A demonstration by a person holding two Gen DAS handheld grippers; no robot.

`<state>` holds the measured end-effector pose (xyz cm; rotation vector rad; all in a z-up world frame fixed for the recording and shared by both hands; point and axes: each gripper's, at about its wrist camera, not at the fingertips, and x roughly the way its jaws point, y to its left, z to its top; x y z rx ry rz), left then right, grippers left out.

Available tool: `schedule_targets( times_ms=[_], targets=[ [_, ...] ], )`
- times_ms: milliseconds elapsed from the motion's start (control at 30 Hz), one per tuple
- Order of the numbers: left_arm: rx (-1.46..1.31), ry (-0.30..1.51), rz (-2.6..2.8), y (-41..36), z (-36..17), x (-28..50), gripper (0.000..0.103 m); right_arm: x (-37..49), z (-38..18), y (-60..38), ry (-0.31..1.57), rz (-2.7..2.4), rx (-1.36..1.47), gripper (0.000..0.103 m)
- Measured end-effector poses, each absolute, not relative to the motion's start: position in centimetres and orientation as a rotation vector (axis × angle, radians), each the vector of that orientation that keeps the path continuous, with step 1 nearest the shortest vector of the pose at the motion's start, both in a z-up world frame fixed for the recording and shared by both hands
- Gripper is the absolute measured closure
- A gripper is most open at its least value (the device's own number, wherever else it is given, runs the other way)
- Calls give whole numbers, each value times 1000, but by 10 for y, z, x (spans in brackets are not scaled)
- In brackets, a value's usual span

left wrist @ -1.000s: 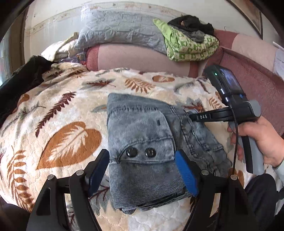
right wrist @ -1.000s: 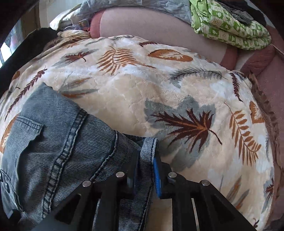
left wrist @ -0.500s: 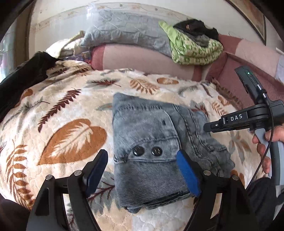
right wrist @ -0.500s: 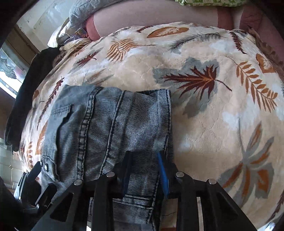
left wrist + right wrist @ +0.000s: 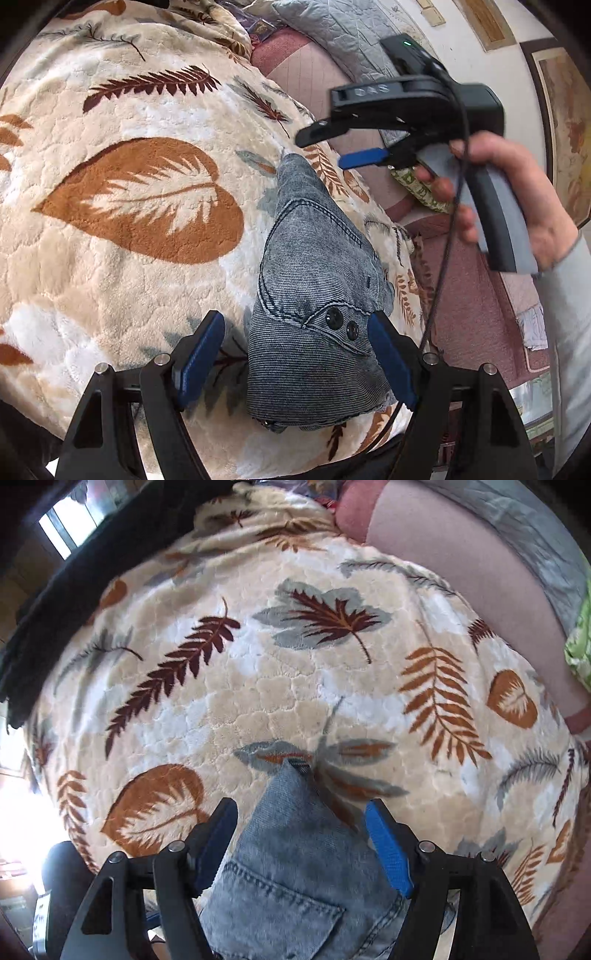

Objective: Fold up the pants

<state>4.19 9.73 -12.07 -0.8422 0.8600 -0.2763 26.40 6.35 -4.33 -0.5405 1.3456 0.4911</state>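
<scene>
The grey-blue denim pants [image 5: 317,302] lie folded in a compact bundle on the leaf-print blanket [image 5: 122,266], two dark buttons facing up. My left gripper [image 5: 295,354] is open, its blue pads straddling the near end of the bundle without pinching it. My right gripper [image 5: 347,147] is held in the air above the far end of the pants, open and empty. In the right wrist view the right gripper [image 5: 301,838] is open with the pants [image 5: 295,871] lying below between its fingers.
A pink sofa back [image 5: 303,55] with a grey quilted cover [image 5: 343,26] runs behind the blanket. A green patterned cloth [image 5: 580,653] lies at the right. A black garment [image 5: 74,572] sits at the blanket's left edge. The blanket [image 5: 258,686] spreads wide beyond the pants.
My right gripper let go of the pants' edge, opened and lifted above them. My left gripper's view swung round to the left while it stayed open over the bundle's near end.
</scene>
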Motion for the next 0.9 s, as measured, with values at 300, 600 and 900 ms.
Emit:
schedule_targets(
  times_ms=[300,600,900],
  targets=[
    [-664,924,-278,69,-122,54,51,276,-83,67,1427,428,-649,93],
    [-544,902,-231,51,-116,51,50,288,-53,17,1230,368,-371,91],
    [-481,839,-202,56,-102,37,48,197,-41,-75,1194,458,-40,53]
  ],
)
